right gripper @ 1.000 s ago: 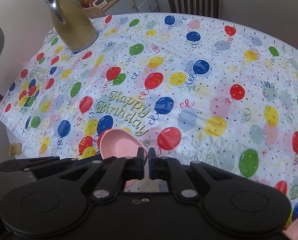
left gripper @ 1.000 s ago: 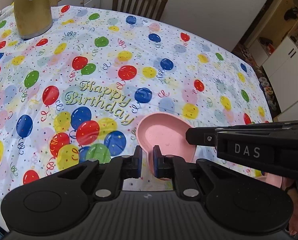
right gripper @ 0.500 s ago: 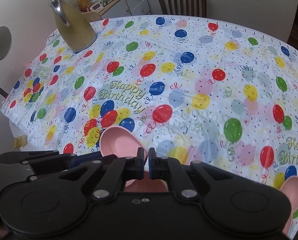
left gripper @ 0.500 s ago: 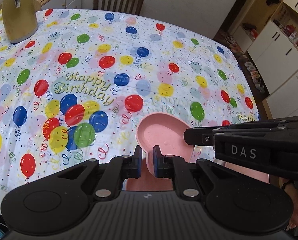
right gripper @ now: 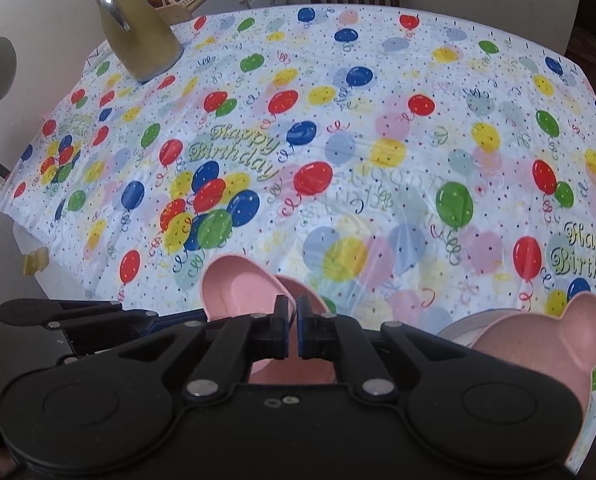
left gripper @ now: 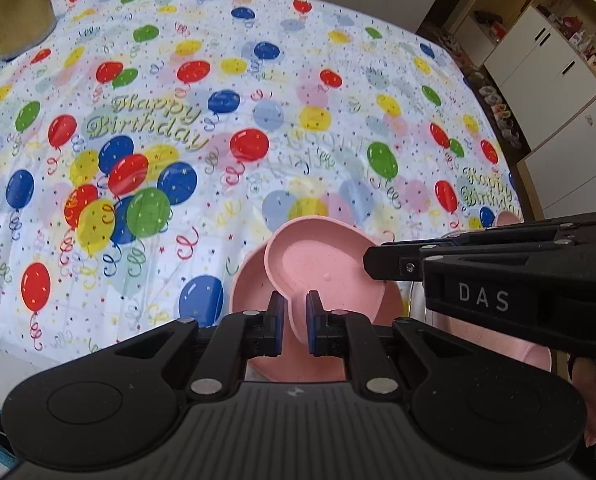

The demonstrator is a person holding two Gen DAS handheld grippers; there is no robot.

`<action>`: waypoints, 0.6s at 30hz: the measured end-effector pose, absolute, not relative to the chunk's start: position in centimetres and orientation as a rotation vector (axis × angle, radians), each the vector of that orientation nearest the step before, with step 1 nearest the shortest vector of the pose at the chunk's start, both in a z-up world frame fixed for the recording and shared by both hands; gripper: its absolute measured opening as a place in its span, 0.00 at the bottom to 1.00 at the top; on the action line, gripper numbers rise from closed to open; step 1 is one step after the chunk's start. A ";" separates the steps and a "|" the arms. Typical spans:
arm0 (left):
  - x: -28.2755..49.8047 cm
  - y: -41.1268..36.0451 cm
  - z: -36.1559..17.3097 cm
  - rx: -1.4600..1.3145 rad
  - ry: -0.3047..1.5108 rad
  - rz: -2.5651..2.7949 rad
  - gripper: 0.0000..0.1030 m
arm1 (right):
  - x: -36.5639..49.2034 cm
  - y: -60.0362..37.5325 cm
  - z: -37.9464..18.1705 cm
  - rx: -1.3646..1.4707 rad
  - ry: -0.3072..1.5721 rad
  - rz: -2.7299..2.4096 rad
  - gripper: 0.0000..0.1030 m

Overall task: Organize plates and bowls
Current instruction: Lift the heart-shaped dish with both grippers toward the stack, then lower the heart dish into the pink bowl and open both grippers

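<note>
A small pink plastic dish with a lobed rim [left gripper: 322, 264] is held aloft over the balloon-print birthday tablecloth [left gripper: 258, 92] — its near rim is clamped in the left gripper [left gripper: 296, 316]. A second pink dish [right gripper: 298, 350] is pinched at its edge by the right gripper [right gripper: 292, 330]. A bear-eared pink plate [right gripper: 550, 340] is seen at the table's near right edge. No stack is visible yet — most of the organizing is judged undone.
</note>
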State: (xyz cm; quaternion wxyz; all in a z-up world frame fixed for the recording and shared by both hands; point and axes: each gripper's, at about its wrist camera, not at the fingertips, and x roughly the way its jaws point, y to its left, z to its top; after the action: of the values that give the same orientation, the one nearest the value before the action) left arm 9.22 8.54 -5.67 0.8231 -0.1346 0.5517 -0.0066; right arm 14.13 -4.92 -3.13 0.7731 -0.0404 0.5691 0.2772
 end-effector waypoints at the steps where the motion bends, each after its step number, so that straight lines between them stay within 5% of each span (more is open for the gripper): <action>1: 9.2 8.4 -6.0 -0.284 1.184 -0.015 0.10 | 14.0 -4.9 -3.5 -0.094 1.238 0.596 0.02; 18: 9.4 8.5 -9.3 -0.310 1.252 -0.017 0.10 | 13.6 -4.6 -7.0 -0.112 1.311 0.545 0.02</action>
State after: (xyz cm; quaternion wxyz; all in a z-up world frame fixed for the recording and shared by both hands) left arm 9.45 8.50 -9.28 0.7992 -0.1445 0.5834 -0.0081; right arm 13.56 -4.61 -6.95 0.7569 -0.0516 0.6016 0.2499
